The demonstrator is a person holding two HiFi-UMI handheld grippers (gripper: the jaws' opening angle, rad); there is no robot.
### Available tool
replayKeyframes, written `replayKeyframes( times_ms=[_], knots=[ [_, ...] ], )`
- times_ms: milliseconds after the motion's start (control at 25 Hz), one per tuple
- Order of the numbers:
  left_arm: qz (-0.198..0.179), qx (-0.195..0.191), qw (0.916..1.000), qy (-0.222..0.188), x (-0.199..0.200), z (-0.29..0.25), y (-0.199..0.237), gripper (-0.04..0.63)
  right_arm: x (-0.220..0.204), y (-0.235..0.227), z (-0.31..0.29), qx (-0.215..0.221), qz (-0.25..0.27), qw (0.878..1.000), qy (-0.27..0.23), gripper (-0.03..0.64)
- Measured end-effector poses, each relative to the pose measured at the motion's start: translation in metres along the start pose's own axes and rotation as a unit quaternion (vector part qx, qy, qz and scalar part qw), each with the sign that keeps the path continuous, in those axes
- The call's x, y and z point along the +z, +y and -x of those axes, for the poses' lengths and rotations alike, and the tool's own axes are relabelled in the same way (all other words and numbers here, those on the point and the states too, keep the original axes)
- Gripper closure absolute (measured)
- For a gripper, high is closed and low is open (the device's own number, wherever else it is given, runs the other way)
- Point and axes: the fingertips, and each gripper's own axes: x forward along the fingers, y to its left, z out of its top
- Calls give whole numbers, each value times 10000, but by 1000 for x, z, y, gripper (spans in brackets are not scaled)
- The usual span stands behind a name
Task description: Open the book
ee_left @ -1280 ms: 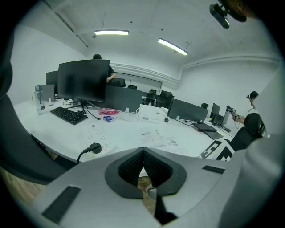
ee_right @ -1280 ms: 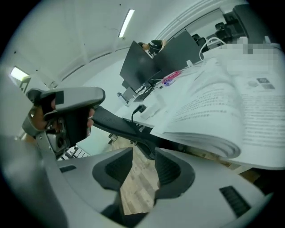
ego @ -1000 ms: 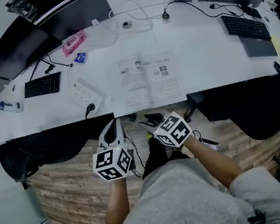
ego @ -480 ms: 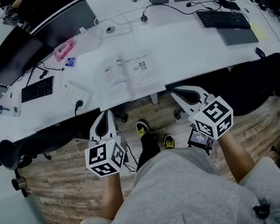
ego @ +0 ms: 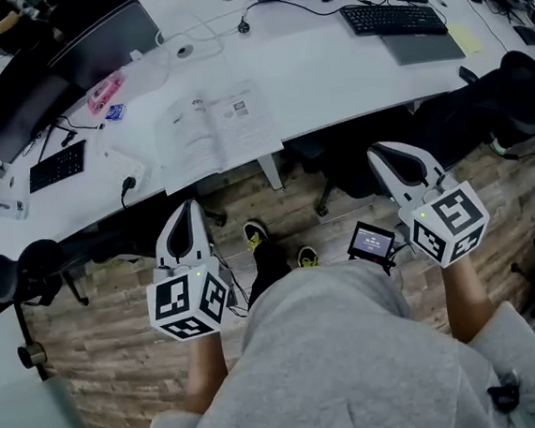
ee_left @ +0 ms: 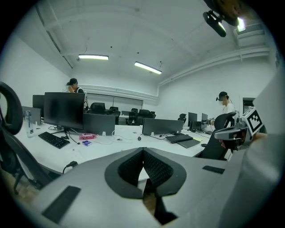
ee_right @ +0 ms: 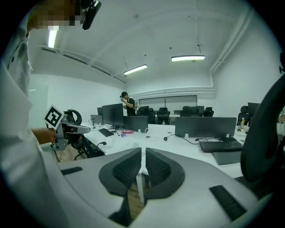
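Note:
The book (ego: 212,129) lies open and flat on the white desk (ego: 329,71), its pale printed pages facing up. Both grippers hang over the wooden floor, well short of the desk edge and apart from the book. My left gripper (ego: 186,214) is at the lower left, its pads touching at the tips (ee_left: 143,151), with nothing in them. My right gripper (ego: 390,156) is at the right; its jaws have just been closing and stand nearly together (ee_right: 143,153), only a thin slit left and nothing between them.
A power strip (ego: 117,166) and a small keyboard (ego: 56,166) sit left of the book, and a pink object (ego: 105,90) lies behind them. Another keyboard (ego: 392,18) is far right. Office chairs (ego: 496,92) (ego: 19,275) stand at the desk. A small screen device (ego: 372,242) hangs at my waist.
Both grippers have drawn back from the desk edge and spread apart, the right one swinging far to the right. Its jaws went from wide to nearly together. The book stays open.

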Motion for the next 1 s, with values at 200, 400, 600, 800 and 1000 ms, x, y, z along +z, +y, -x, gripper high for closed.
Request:
replayKeyframes(
  times_ms=[200, 400, 600, 800, 1000],
  knots=[
    [-22, -10, 9999, -139, 6, 15, -17, 588, 0, -6, 29, -191, -44, 9997, -174, 571],
    [-6, 54, 9998, -203, 9, 30, -23, 589, 4, -5, 44, -179, 119, 9995, -228, 571],
    [5, 141, 9995, -271, 5, 40, -28, 588, 7, -11, 55, -203, 241, 9990, -323, 571],
    [-19, 204, 9993, -302, 7, 47, -28, 588, 25, -24, 66, -404, 456, 9968, -522, 571],
    [-30, 232, 9992, -320, 2, 51, -32, 588, 30, -30, 72, -395, 215, 9962, -753, 571]
  ],
)
